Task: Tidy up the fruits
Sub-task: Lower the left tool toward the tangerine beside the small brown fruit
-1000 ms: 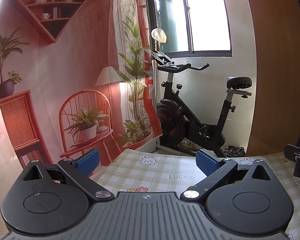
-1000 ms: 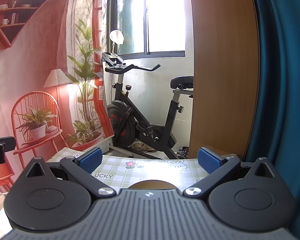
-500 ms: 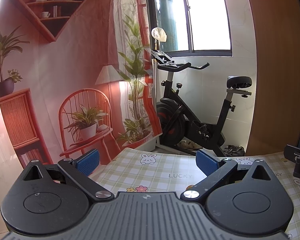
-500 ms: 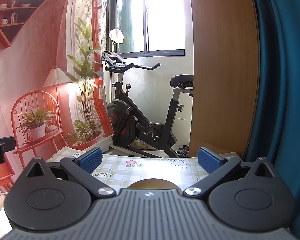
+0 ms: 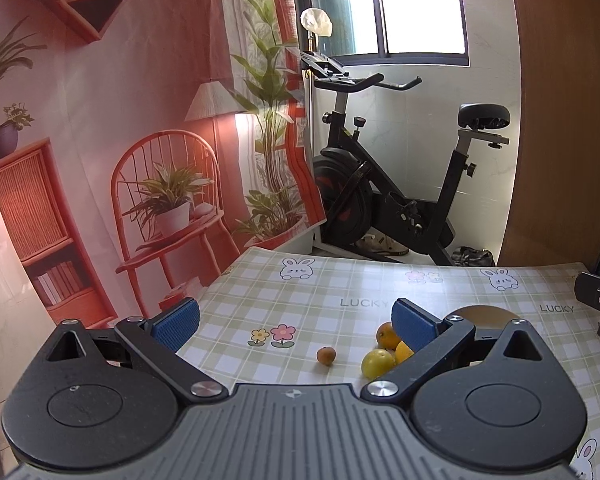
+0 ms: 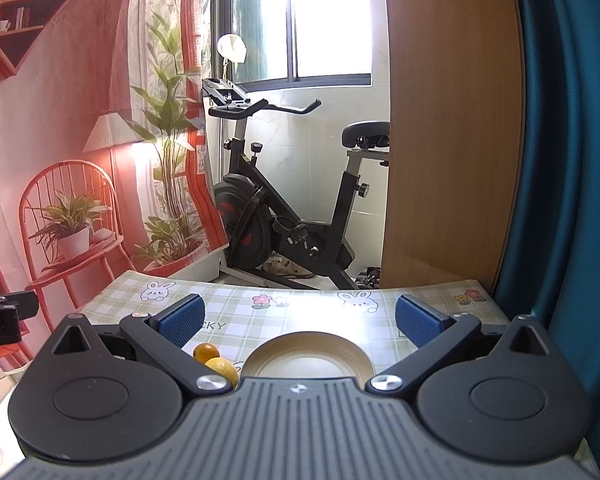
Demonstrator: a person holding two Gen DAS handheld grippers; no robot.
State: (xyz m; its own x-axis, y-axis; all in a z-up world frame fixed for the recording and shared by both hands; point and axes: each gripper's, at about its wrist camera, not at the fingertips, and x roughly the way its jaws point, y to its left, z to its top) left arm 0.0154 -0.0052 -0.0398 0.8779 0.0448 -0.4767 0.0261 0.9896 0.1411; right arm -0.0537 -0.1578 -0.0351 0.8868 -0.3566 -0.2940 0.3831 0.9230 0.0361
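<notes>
Between the left gripper [image 5: 296, 322] fingers, low and forward on the checked tablecloth [image 5: 260, 292], sits a small brown fruit [image 5: 325, 355], alone and apart from the rest. Just inside the right-hand finger pad: a yellow-green citrus [image 5: 377, 363], with two oranges [image 5: 386, 334] behind it, partly hidden by that finger; the three look touching. Jaws wide apart, nothing held.

Right gripper [image 6: 298, 320]: fingers also spread, empty. Tan plate [image 6: 310, 354] is centred between them, close below, bare. Two of the citrus show beside the left-hand finger [image 6: 216, 362], just off the plate rim.

Handling, my read:
- Citrus: round, firm, moderate weight, waxy skin, so it may roll or squirt out of a pinch. Take it across the widest girth, pads level, moderate squeeze.
- Small brown fruit: light, skin possibly thin. Gentle close, centred.
- Cluster is tight; the yellow-green one looks the most open to a grip.
- Plate is presumably the target. Can't tell whether it's ceramic.
</notes>
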